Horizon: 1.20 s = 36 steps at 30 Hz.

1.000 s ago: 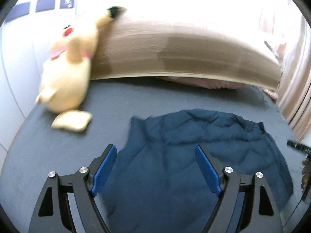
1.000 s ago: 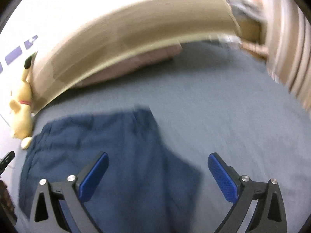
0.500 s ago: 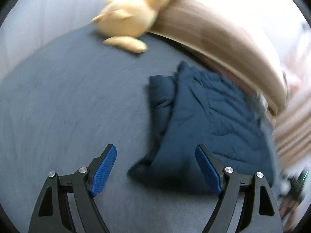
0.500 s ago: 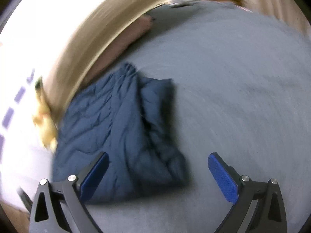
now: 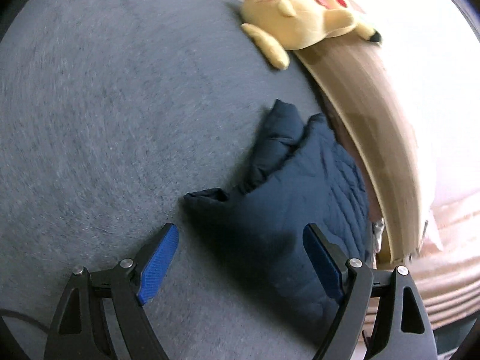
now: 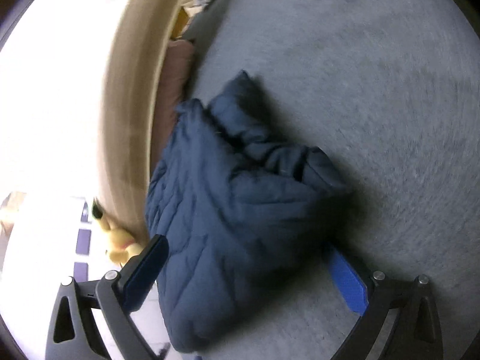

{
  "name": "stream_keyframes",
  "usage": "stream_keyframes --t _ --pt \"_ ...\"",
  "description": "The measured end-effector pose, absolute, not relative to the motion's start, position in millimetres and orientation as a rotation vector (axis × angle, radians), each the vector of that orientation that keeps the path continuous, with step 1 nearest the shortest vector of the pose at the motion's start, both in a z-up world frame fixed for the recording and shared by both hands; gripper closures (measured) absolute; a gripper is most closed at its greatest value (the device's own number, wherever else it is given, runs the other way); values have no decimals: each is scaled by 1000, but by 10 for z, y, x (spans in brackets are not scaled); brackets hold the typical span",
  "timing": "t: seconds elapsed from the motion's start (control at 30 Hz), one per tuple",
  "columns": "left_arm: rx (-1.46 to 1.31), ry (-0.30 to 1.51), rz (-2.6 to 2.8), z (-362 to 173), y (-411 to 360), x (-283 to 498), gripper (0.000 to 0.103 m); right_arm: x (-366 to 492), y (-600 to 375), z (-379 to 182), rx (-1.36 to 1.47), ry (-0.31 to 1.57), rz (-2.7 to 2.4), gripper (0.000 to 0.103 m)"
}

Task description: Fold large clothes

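Observation:
A dark blue quilted jacket (image 5: 288, 198) lies crumpled on a grey bed cover (image 5: 105, 114), its sleeve bunched toward the headboard. My left gripper (image 5: 240, 258) is open, with its blue pads spread on either side of the jacket's near corner and not touching it. In the right wrist view the same jacket (image 6: 228, 216) fills the centre. My right gripper (image 6: 249, 273) is open too, its jaws straddling the jacket's near end, with cloth between them but no pad pressing on it.
A yellow plush toy (image 5: 303, 15) lies at the wooden headboard (image 5: 369, 120). A pinkish pillow (image 6: 177, 72) is wedged against the headboard beside the jacket. Pale curtains (image 5: 444, 279) hang at the right. The bed cover (image 6: 375, 90) spreads wide beyond the jacket.
Both views have rolled strongly and dropped closer to the jacket. It now lies between each pair of jaws instead of further ahead. Both grippers stayed open.

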<state>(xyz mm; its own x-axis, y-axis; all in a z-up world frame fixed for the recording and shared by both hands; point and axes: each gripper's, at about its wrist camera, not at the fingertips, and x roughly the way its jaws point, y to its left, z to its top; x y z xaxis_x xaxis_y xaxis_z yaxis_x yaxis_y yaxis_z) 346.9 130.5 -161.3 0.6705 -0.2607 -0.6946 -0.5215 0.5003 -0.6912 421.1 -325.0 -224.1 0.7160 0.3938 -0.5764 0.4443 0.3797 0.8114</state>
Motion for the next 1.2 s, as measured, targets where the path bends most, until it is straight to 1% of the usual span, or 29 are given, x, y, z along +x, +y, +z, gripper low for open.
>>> stream_keyframes --t 0.03,0.1,0.13,0.17,0.2,0.23,0.27,0.3,0.37,0.43,0.47,0.53,0.63,0.67,0.7,0.73,0.77,0.83,0.87,0.9,1.07,1.2 --pt "-1068 873 200 -1648 1296 3504 18 4221 -3239 -2231 1208 827 -41 6" --pt "-1071 880 199 -1653 1296 3571 18 4270 -3216 -2192 1182 866 -46 37" --pt "-1074 881 188 -1636 1304 3592 18 4283 -3204 -2172 1161 885 -63 42" --pt "-1073 884 166 -1625 1314 3635 21 4337 -3182 -2153 1134 901 -63 52" --pt "-1063 888 158 -1613 1313 3685 54 4367 -3163 -2088 1095 907 -52 63" --pt "-1021 919 149 -1585 1306 3744 74 4376 -3145 -2012 1049 907 -41 66" --pt "-995 920 142 -1524 1299 3748 78 4386 -3117 -1898 991 907 -24 73" --pt "-962 910 143 -1460 1277 3743 84 4393 -3071 -1764 924 902 -10 77" --pt "-871 888 150 -1360 1184 3713 86 4385 -2991 -1571 812 894 3 79" --pt "-843 915 158 -1449 1143 3706 85 4391 -2943 -1590 736 909 -19 79" --pt "-823 936 169 -1539 1121 3724 85 4415 -2929 -1730 706 948 -46 79" --pt "-747 937 178 -1559 1062 3751 85 4428 -2927 -1983 708 996 -60 78" --pt "-713 944 193 -1533 1017 3761 84 4378 -2963 -2012 738 981 -58 74" --pt "-707 946 197 -1520 1010 3773 84 4346 -3004 -2016 751 984 -54 66" --pt "-707 942 204 -1509 1004 3801 80 4332 -3048 -2031 776 998 -65 40" --pt "-713 936 211 -1513 998 3831 75 4289 -3120 -2023 796 999 -66 28" --pt "-723 928 214 -1511 1006 3818 72 4232 -3186 -1983 824 978 -50 22" --pt "-714 925 261 -1458 1015 3735 39 4058 -3236 -1916 834 965 -47 22" --pt "-701 909 300 -1420 1040 3687 33 3979 -3249 -1855 821 958 -37 22" --pt "-694 898 313 -1370 1068 3636 31 3892 -3264 -1798 799 947 -37 22" --pt "-597 859 337 -1200 1097 3557 30 3565 -3188 -1365 667 866 -62 22" --pt "-544 835 324 -1094 1055 3494 30 3589 -2923 -1146 588 828 -13 21"
